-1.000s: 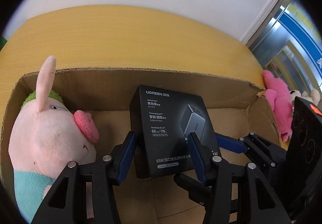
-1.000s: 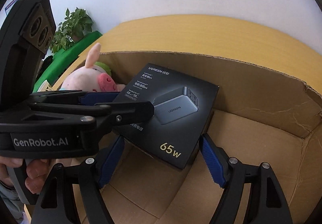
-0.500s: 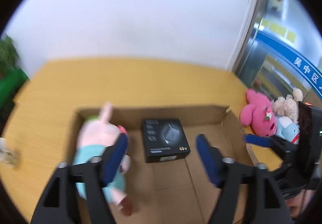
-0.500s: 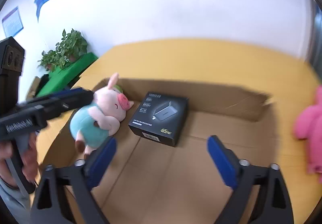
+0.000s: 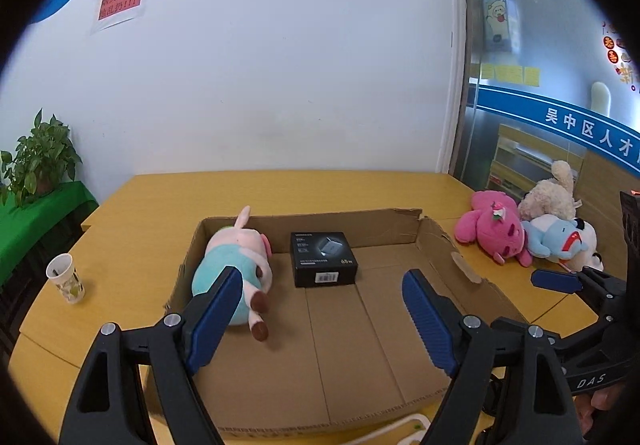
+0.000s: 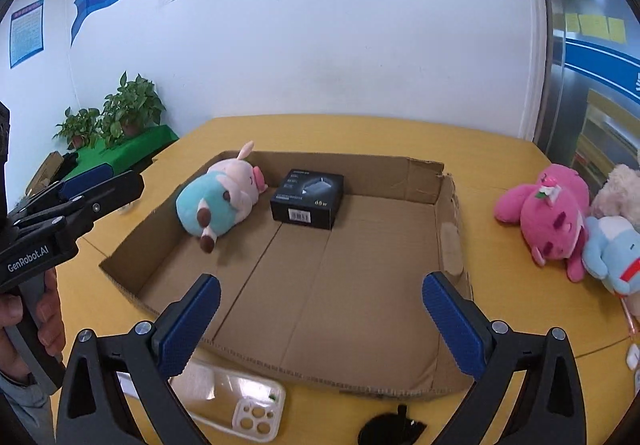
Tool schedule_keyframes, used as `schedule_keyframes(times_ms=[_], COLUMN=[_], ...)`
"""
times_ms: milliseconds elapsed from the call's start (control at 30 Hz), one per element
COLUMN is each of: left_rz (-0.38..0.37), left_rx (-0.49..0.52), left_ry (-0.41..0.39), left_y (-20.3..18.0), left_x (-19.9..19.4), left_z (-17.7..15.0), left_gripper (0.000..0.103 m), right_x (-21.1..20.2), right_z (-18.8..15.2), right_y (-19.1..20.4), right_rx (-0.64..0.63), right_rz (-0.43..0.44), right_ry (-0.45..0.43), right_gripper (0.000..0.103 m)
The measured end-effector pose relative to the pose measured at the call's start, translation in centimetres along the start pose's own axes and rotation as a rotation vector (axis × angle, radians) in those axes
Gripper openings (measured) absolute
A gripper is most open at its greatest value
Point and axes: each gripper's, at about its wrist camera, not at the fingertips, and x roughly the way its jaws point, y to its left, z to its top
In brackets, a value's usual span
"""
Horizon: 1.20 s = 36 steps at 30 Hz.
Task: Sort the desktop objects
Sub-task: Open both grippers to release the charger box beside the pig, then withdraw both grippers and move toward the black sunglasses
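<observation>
Lying flat inside cardboard tray (image 5: 436,241), black charger box (image 5: 323,259) sits well beyond left gripper (image 5: 320,309) and right gripper (image 6: 320,321); both jaws apart, apparently empty.

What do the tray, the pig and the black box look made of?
Tray: brown corrugated cardboard, matte, with torn rim and creased flaps. Pig: soft plush fabric, fuzzy and rounded. Black box: probably printed paperboard with a slight sheen and a barcode label.

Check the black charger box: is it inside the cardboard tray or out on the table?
Inside. The black charger box lies flat on the floor of the cardboard tray, near the back wall, beside the pig plush, with neither tool touching it.
</observation>
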Motion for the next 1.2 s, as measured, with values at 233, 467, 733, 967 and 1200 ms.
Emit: schedule_keyframes(times_ms=[233, 467, 733, 967, 1200], left_rz=[0.024, 0.042, 0.067, 0.094, 0.081], left_rx=[0.054, 0.060, 0.010, -0.036, -0.011], left_ry=[-0.021, -0.010, 0.044, 0.054, 0.060], left_y=[-1.9, -2.1, -0.2, 1.2, 0.3], left_x=[-1.6, -1.7, -1.0, -1.3, -1.8], left_z=[-1.5, -2.9, -4.9, -5.5, -5.8], left_gripper=[0.082, 0.082, 0.082, 0.082, 0.082], right_x=[-1.4, -1.2, 1.5, 1.9, -0.3], right_z=[-2.0, -3.1, -4.2, -4.9, -5.2], right_y=[1.2, 0.9, 0.4, 2.2, 3.1], right_rx=[0.009, 0.020, 0.079, 0.031, 0.001], right_rz=[-0.010, -0.006, 0.006, -0.022, -0.024], right_ry=[-0.009, 0.004, 0.053, 0.051, -0.004], right_gripper=[0.102, 0.103, 0.103, 0.103, 0.103])
